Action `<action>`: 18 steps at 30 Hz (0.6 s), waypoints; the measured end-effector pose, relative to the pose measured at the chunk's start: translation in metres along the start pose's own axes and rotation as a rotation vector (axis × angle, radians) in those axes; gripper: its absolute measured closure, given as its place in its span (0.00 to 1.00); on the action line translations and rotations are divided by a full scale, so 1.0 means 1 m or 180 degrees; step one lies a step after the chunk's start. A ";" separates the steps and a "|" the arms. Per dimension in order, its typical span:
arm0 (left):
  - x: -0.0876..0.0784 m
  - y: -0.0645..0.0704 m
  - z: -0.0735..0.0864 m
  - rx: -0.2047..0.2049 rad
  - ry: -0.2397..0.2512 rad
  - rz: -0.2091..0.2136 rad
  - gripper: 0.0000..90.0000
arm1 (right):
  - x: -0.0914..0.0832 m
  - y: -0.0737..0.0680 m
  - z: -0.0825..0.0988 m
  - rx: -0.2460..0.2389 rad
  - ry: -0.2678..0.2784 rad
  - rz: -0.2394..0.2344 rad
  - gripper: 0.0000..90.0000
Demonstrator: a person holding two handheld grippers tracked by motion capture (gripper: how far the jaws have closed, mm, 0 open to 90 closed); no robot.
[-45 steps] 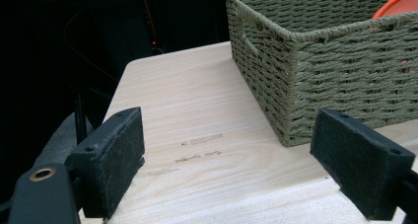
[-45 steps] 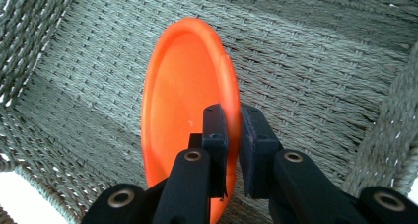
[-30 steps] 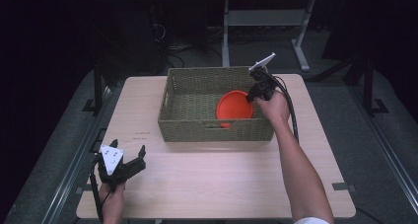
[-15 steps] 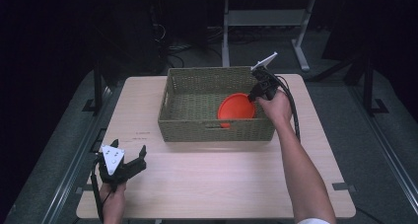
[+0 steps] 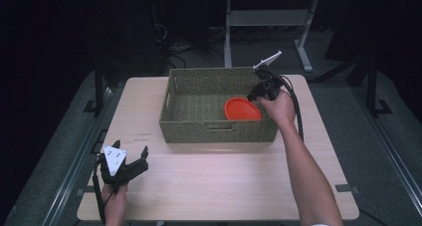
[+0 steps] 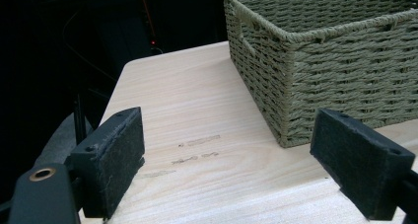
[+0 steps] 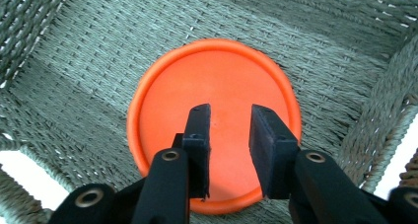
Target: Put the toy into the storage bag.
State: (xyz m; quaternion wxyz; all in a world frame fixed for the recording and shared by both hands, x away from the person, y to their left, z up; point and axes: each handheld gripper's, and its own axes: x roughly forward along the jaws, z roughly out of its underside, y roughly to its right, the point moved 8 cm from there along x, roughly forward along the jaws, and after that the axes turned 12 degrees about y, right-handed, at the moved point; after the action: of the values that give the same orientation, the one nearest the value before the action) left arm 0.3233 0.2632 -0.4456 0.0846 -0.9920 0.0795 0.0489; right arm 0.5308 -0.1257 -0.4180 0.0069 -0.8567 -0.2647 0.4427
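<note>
Orange disc now flat in the basket.

Your right gripper (image 7: 229, 150) has lowered the round orange plastic disc (image 7: 212, 120) onto the woven green wicker basket (image 5: 199, 124) floor; its jaws stand parted above it, released. Your left gripper (image 5: 130, 162) waits wide open near the table's (image 5: 224, 186) front-left corner.

You are working in what looks like a lab or a recording room rather than a home. Your pale wooden table (image 5: 219, 186) stands alone on a grey floor (image 5: 388, 136) with metal rails (image 5: 74, 171) along both sides, and the surroundings are kept dark. Behind it you can see a white metal stand (image 5: 268, 22) and loose cables (image 5: 174, 37) on the floor, and the table carries just a woven basket (image 5: 199, 129), staged like a test setup.
</note>
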 end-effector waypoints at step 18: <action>0.000 0.002 -0.001 0.0032 0.0017 0.0034 0.14 | -0.012 -0.010 0.002 0.0061 0.0139 -0.0217 0.65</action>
State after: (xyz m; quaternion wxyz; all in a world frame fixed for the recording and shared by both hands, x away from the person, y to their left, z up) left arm 0.3229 0.2613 -0.4450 0.0891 -0.9913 0.0852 0.0464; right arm 0.5195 -0.1232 -0.4074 0.0360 -0.8565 -0.2893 0.4260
